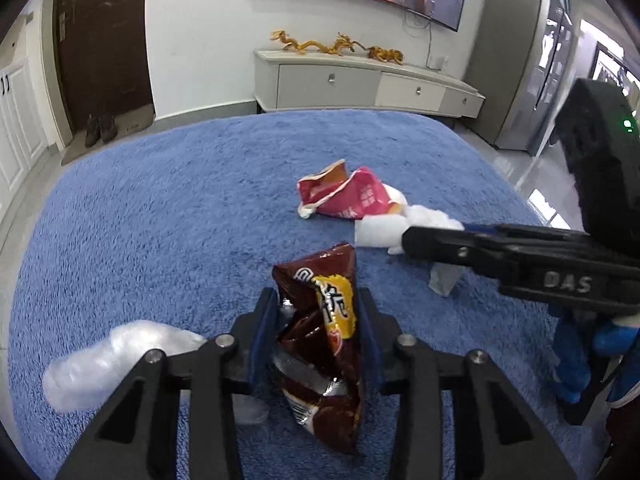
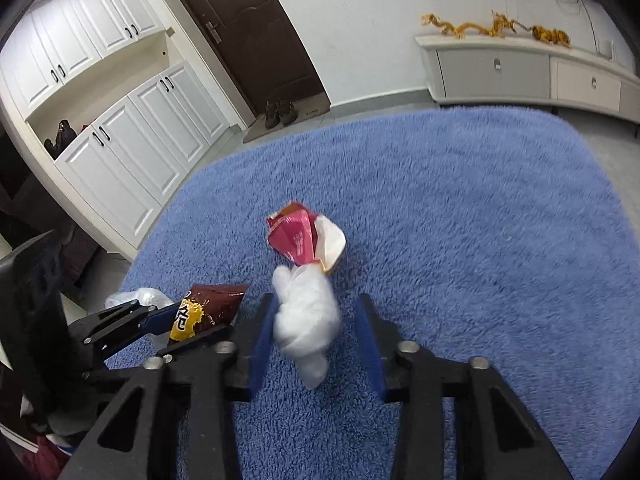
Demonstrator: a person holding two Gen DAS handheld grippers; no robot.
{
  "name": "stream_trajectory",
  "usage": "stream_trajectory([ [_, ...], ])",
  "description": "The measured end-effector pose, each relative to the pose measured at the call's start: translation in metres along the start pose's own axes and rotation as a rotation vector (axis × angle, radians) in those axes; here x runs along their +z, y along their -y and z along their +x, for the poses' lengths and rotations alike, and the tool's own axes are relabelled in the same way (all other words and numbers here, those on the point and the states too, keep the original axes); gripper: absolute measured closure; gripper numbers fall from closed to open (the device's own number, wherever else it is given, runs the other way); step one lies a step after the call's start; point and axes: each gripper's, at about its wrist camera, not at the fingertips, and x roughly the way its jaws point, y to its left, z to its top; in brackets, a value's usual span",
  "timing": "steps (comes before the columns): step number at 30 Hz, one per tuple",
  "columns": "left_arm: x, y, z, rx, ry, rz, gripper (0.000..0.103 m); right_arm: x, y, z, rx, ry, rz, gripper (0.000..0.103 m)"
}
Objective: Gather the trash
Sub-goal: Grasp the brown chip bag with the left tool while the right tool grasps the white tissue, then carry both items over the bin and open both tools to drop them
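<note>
In the left wrist view a crumpled brown snack bag (image 1: 320,360) stands upright between the blue pads of my left gripper (image 1: 316,296), which press on both its sides. The right wrist view shows a white tissue wad (image 2: 308,320) lying between the fingers of my right gripper (image 2: 314,300). It touches the left pad, and a gap shows at the right pad. A torn pink wrapper (image 2: 300,240) lies just beyond the tissue. From the left, my right gripper (image 1: 408,240) reaches in over the tissue (image 1: 376,232).
All of it rests on a blue shag carpet (image 1: 160,200). A clear plastic bag (image 1: 100,364) lies left of my left gripper, and a small pale scrap (image 1: 442,280) lies under the right one. A blue-gloved hand (image 1: 572,360) holds the right gripper. Beyond the carpet are a TV cabinet (image 1: 360,80) and shoes (image 1: 100,128).
</note>
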Motion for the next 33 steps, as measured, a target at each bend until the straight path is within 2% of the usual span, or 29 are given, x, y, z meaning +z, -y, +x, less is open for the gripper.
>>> stream_trajectory([
  [4, -0.001, 0.002, -0.010, -0.003, 0.020, -0.006, 0.071, -0.009, -0.003, -0.024, -0.004, 0.026, -0.008, 0.079],
  [5, -0.002, 0.002, -0.016, -0.007, 0.027, -0.008, 0.076, -0.011, -0.004, -0.030, -0.007, 0.033, -0.010, 0.079],
  [6, -0.003, 0.004, -0.022, -0.013, 0.033, -0.009, 0.076, -0.013, -0.005, -0.038, -0.011, 0.043, -0.011, 0.079],
  [15, -0.023, 0.032, -0.098, -0.060, 0.126, 0.012, 0.076, -0.046, -0.015, -0.131, -0.030, 0.143, 0.021, 0.079],
  [25, -0.048, 0.085, -0.175, -0.069, 0.215, 0.072, 0.076, -0.095, -0.034, -0.232, -0.094, 0.262, -0.004, 0.079],
  [33, -0.049, 0.134, -0.204, -0.082, 0.271, 0.142, 0.076, -0.128, -0.022, -0.290, -0.149, 0.342, 0.019, 0.079],
])
